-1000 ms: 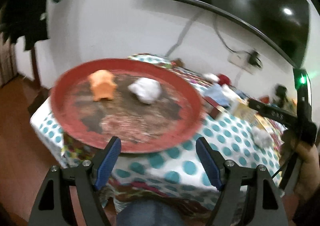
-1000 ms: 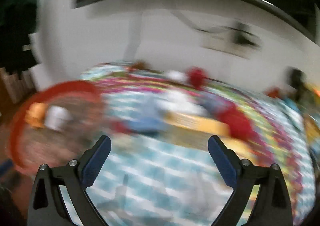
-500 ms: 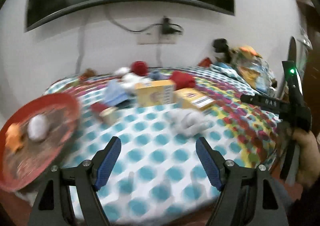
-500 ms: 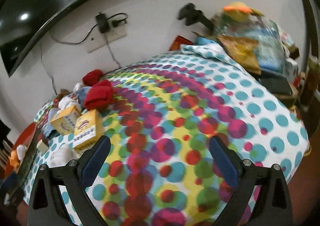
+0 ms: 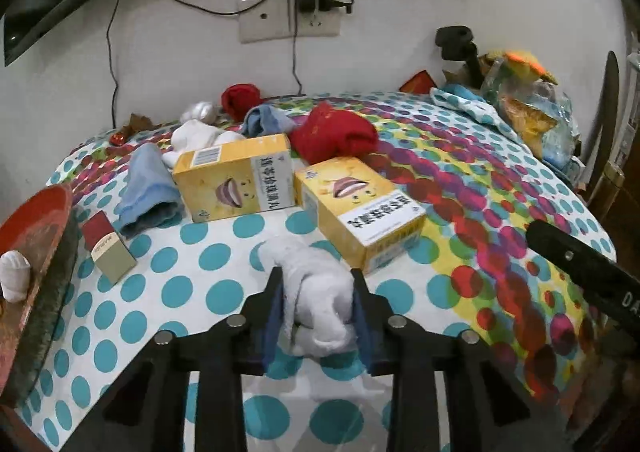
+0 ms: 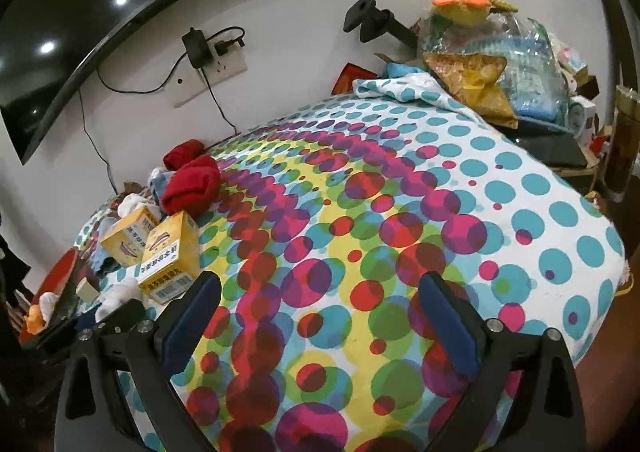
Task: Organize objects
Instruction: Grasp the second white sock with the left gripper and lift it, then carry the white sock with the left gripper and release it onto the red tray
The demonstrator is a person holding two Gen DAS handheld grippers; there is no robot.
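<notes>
Left wrist view: left gripper (image 5: 318, 302), jaws just closed, clamps a white rolled sock (image 5: 316, 292) at lower centre. Red tray (image 5: 36, 212), left edge, holds one white bundle (image 5: 14, 276). Two yellow boxes (image 5: 236, 176), socks and cloths remain loose.

Right wrist view: right gripper (image 6: 320, 316) spread wide, empty, above the dotted tablecloth (image 6: 440, 212). Tray at lower left holds an orange item (image 6: 34, 318). Sorting judged barely begun.

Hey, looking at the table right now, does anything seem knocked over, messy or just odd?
Yes. The nearer yellow box lies skewed with its print upside down, while the other yellow box stands on edge. Rolled socks and cloths lie scattered behind them. The left tongs have just closed on a white sock.
</notes>
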